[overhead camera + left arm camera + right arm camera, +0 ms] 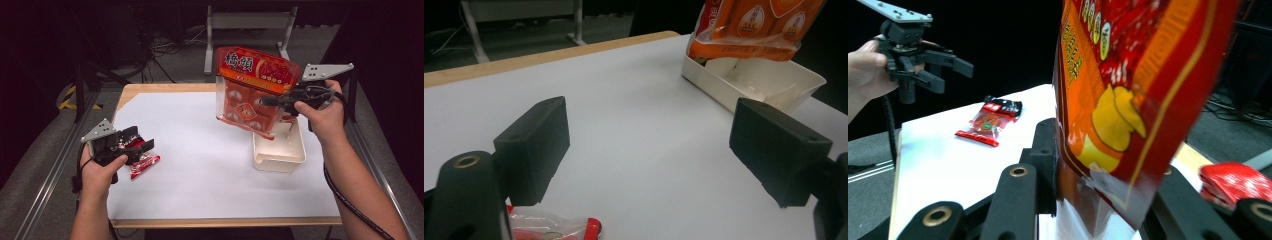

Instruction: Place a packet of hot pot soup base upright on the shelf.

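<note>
Right gripper (pixel 280 102) has its fingers clamped on the side edge of the large orange-red printed plastic snack bag (pixel 252 92), holding it upright in the air over the white rectangular plastic bin (pixel 280 152) at the right side of the white-covered table (pixel 200 165). In the right gripper view the bag (pixel 1128 100) sits pinched between the two black fingers (pixel 1045 150). From the high view the bag's lower corner hangs just at the bin's far end; I can't tell whether it touches the rim.

Left gripper (pixel 132 145) hovers low at the table's left with fingers (pixel 531 150) spread wide and nothing between them. The small red clear-windowed snack packet (pixel 144 162) lies flat on the table just beside and under it, well apart from the bin.

My read: the step is bagging into the bin.

How to do it well:
- Bag looks wider and taller than the bin, so it probably won't drop in upright. Tilt it so the long side runs along the bin's length, then lower.
- Grip is on one edge only, so the bag will swing. Move slowly and let it settle before descending.
- Lead with the bottom corner inside the rim at one end, then lay the rest down.
- Release only once the bin carries the weight; letting go high risks tipping the light bin.
- Keep the left gripper clear of the bin; it's well placed for the red packet.
</note>
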The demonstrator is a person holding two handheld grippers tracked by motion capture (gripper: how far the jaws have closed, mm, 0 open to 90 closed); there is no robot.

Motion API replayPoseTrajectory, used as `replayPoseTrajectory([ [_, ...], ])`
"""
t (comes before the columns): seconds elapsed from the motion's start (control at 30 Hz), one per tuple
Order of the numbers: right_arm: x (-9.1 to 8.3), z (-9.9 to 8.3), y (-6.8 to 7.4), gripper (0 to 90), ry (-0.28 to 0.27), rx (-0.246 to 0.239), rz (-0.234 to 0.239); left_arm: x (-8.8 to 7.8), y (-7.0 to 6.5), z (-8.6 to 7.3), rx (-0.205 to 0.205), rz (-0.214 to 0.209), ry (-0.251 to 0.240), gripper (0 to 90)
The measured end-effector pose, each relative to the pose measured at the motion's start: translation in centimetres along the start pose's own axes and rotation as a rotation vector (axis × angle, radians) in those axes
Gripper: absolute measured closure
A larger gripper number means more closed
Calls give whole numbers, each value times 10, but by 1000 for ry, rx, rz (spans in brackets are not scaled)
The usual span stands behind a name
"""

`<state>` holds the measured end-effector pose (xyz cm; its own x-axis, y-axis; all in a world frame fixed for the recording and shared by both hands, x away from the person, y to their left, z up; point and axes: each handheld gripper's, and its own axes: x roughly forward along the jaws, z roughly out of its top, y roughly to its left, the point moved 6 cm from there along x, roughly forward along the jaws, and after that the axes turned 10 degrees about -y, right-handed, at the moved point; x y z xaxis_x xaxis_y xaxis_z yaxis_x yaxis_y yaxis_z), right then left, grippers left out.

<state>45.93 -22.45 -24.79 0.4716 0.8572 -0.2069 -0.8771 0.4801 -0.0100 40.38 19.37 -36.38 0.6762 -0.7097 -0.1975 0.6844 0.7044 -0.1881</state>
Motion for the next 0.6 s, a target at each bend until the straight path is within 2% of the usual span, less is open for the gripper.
replayPoseTrajectory([
  [0.6, -26, -10, -32, 705, -20, 29, -96, 0, 3, -2, -14, 5, 6, 165],
])
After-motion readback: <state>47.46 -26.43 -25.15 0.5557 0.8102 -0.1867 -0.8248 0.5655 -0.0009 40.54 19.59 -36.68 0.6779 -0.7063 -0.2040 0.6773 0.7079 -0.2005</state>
